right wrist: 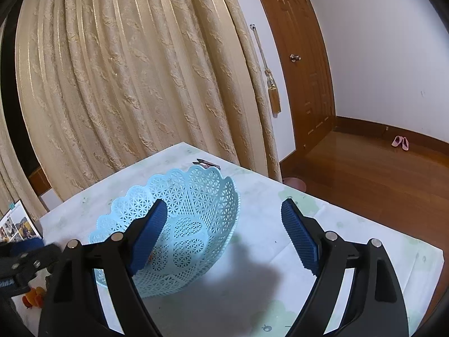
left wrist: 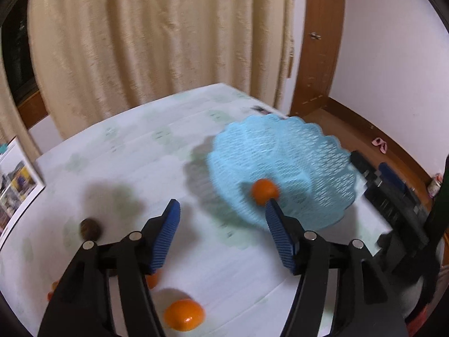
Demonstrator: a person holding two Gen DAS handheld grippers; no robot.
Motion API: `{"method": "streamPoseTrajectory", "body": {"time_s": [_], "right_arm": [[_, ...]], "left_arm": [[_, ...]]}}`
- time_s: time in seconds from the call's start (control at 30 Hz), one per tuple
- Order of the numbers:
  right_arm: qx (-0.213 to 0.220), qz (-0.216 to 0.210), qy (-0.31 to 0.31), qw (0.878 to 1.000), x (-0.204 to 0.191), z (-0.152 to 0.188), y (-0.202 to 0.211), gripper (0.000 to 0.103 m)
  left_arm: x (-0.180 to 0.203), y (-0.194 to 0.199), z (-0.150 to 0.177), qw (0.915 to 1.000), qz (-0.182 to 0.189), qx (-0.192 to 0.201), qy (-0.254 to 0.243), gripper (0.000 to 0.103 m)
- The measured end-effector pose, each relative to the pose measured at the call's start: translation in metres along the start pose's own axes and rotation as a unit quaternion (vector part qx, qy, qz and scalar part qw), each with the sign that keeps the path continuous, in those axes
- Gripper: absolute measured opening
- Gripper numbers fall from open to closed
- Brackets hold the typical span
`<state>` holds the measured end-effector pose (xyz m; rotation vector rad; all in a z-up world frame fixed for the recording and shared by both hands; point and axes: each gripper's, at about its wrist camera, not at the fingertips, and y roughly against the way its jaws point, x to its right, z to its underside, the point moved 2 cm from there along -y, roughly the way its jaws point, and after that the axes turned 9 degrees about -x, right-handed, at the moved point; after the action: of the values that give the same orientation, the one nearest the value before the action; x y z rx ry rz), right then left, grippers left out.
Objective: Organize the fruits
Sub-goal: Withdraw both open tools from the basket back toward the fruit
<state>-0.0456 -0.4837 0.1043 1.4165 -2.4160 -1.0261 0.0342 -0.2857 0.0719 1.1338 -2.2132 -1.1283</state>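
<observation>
Left gripper (left wrist: 221,210) open, nothing between pads; right gripper (right wrist: 221,210) open, empty, over blue basket (right wrist: 213,196). One orange (left wrist: 265,191) in basket, another orange (left wrist: 183,314) on table (left wrist: 126,146). Advised: centre pads on fruit, close gently.

Perforated plastic basket (right wrist: 196,213), glossy orange (left wrist: 183,315), ribbed tongs pads (right wrist: 300,237).

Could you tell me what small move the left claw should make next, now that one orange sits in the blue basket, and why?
Probably swing the left claw back and down toward the orange lying on the table just below it. Its jaws stand open with nothing between them, one orange already sits in the blue basket, and more fruit is still loose on the table.
</observation>
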Motion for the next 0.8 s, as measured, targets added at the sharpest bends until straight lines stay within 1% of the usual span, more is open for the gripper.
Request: {"method": "streamPoseTrajectory", "body": {"time_s": [0.07,0.2,0.33,0.43,0.5,0.67,0.7,0.77,0.8], "right_arm": [[-0.004,-0.001,-0.002,1.0,0.0,0.0,-0.001,0.085],[-0.006,-0.002,-0.005,1.0,0.001,0.001,-0.001,0.085],[-0.008,-0.001,-0.002,1.0,0.0,0.001,-0.002,0.085],[-0.01,0.0,0.003,1.0,-0.003,0.002,-0.003,0.085],[-0.011,0.0,0.005,1.0,-0.004,0.002,-0.004,0.085],[-0.011,0.002,0.005,1.0,-0.003,0.002,-0.004,0.085],[-0.01,0.002,0.004,1.0,-0.003,0.002,-0.004,0.085],[-0.01,0.001,0.004,1.0,-0.002,0.002,-0.004,0.085],[-0.01,0.0,0.004,1.0,-0.003,0.002,-0.004,0.085]], "left_arm": [[-0.015,0.001,0.012,0.9999,-0.004,-0.008,0.011,0.066],[-0.044,0.001,0.04,0.9984,-0.005,-0.037,0.042,0.066],[-0.059,0.008,0.072,0.9967,-0.01,-0.056,0.057,0.066],[-0.062,0.009,0.09,0.9952,-0.009,-0.07,0.068,0.066],[-0.06,0.007,0.096,0.9942,-0.005,-0.08,0.071,0.066],[-0.048,-0.005,0.101,0.9932,0.006,-0.098,0.063,0.066],[-0.044,-0.008,0.101,0.9932,0.008,-0.099,0.06,0.065],[-0.04,-0.015,0.099,0.9928,0.007,-0.106,0.056,0.055],[-0.039,-0.019,0.098,0.9922,0.008,-0.111,0.056,0.048]]}}
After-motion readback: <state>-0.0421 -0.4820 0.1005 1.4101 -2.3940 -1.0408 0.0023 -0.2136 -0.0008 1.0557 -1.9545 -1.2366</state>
